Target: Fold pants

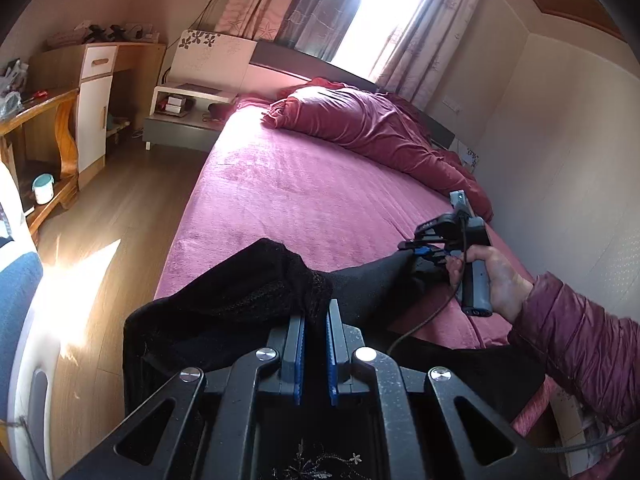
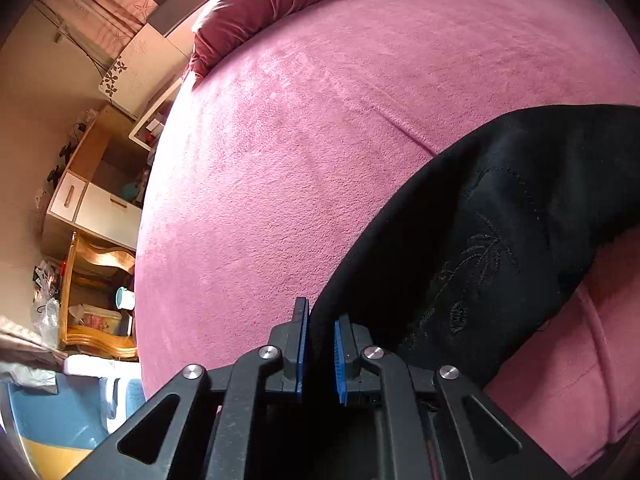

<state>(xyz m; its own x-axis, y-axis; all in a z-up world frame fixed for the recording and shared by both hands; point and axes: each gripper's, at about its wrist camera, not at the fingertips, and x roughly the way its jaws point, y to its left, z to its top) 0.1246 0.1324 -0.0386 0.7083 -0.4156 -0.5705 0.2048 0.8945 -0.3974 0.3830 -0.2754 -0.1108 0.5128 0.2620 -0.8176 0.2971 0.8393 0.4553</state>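
Left claw is clamped on a bunched edge of the black pants. Right claw is likewise closed on the fabric, near an embroidered patch. The garment hangs stretched between the two claws above the near end of the bed, partly draped over its edge. No completed fold is visible. Judgement: early stage; spreading flat and all folding remain.

The pants lie across the near edge of the bed, stretched between the left claw and the right claw. A heaped quilt lies at the bed's far end, and a nightstand stands on the floor to its left.
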